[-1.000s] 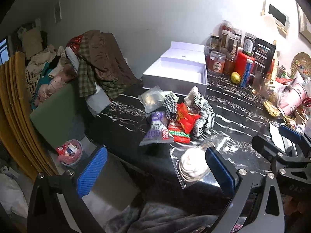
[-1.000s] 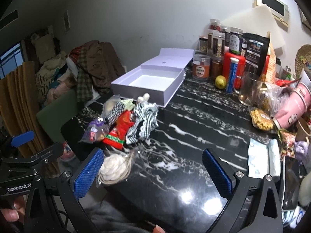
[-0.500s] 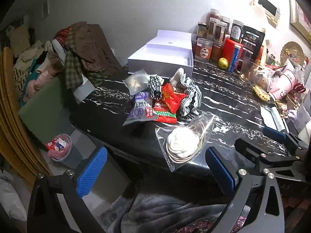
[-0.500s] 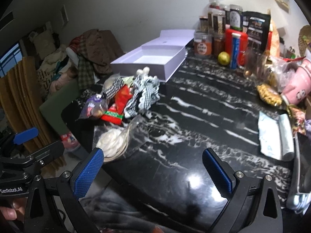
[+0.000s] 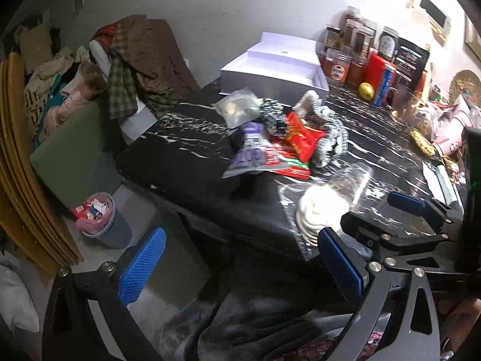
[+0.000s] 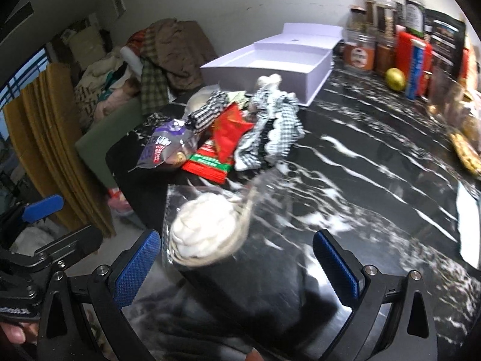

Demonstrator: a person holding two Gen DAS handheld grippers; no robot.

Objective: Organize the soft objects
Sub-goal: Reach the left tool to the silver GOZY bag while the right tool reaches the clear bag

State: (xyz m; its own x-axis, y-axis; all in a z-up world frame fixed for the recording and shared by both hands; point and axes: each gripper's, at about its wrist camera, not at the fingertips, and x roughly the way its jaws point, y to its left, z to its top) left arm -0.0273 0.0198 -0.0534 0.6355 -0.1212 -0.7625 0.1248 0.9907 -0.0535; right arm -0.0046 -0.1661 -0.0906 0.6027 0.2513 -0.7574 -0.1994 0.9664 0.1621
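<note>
From the left wrist camera, the left gripper (image 5: 240,267) has its jaws spread wide with nothing between them, hanging off the near corner of the black marble surface (image 5: 186,147). A clear bag holding a white soft item (image 5: 318,207) lies at the surface's near edge, just beside the right blue pad. Behind it sits a pile of soft things: a checked black-and-white cloth (image 5: 327,138), a red packet (image 5: 300,138) and a purple packet (image 5: 249,156). An open white box (image 5: 270,72) stands further back.

From the right wrist camera, the right gripper (image 6: 237,267) also has its jaws wide apart and empty. The white soft item in its clear bag (image 6: 204,228) lies just ahead of the left blue pad. The checked cloth (image 6: 270,129), red packet (image 6: 228,132) and purple packet (image 6: 165,147) are heaped beyond, with the white box (image 6: 276,63) behind them.
</note>
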